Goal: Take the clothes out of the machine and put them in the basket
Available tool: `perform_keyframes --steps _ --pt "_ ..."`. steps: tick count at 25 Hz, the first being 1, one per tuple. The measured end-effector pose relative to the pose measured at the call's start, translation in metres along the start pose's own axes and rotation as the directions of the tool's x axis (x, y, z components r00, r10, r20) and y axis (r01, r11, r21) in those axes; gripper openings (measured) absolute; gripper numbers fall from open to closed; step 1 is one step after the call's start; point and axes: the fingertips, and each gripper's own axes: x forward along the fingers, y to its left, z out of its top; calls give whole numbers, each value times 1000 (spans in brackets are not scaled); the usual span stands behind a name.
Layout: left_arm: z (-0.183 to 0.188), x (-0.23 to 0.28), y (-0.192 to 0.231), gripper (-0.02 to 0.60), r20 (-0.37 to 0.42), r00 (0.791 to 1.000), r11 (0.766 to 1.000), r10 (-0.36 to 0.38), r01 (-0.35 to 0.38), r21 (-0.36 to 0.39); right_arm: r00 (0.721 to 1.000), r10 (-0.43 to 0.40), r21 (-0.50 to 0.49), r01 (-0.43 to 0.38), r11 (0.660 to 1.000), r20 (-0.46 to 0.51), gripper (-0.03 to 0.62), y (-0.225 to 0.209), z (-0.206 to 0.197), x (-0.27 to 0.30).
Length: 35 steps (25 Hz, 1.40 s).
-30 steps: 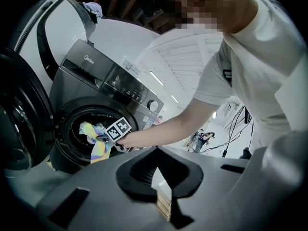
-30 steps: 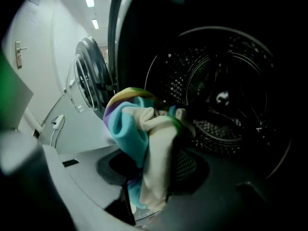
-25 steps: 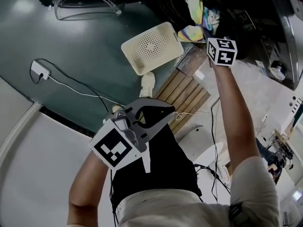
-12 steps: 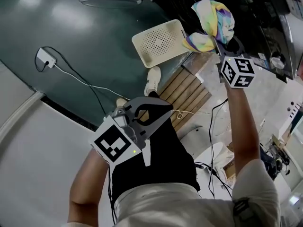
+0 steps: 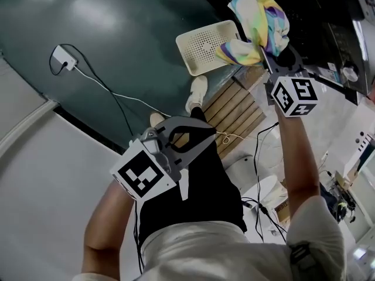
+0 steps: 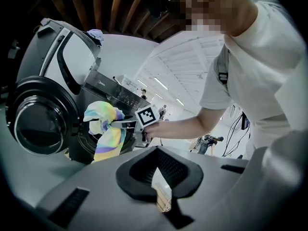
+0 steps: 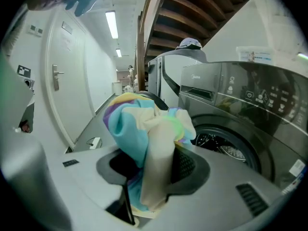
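The right gripper (image 7: 147, 177) is clamping a bunched pastel tie-dye garment (image 7: 144, 124), its jaws standing partly apart around the cloth; the garment is hanging in the air in front of the washing machine (image 7: 231, 143), near the cream perforated basket (image 5: 199, 54); the left gripper (image 6: 158, 189) is holding nothing, its jaw tips meeting; the basket is sitting on a dark green floor (image 5: 99, 34) beside a slatted wooden board (image 5: 234, 113); a white plug block (image 5: 61, 57) is lying there, its cable trailing.
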Motion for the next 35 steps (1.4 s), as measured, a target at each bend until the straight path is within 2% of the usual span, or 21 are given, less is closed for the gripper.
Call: perform_keyframes --steps 5,8,17,24,31,35 --pt "-14 -15 -2 -3 9 1000 1000 15 -14 -8 999 33 -18 -33 999 -1 187 31 -12 17" --pt "-22 -20 -1 -3 9 1000 1000 22 -22 -19 999 46 -20 -46 999 -20 187 43 -33 30" --pt "-43 -10 6 -3 -9 1000 998 28 -29 -53 987 74 -18 -77 997 -140 187 59 -145 93" --pt "-62 0 12 -3 -29 1000 996 8 -10 -84 972 98 19 -96 995 -215 187 67 -209 136" --pt "-67 22 33 -3 -50 999 994 12 -18 -109 942 132 103 -105 989 -307 190 62 -278 168" --pt "-75 32 45 -3 -70 998 992 7 -16 -129 915 162 152 -113 982 -370 192 68 -322 189"
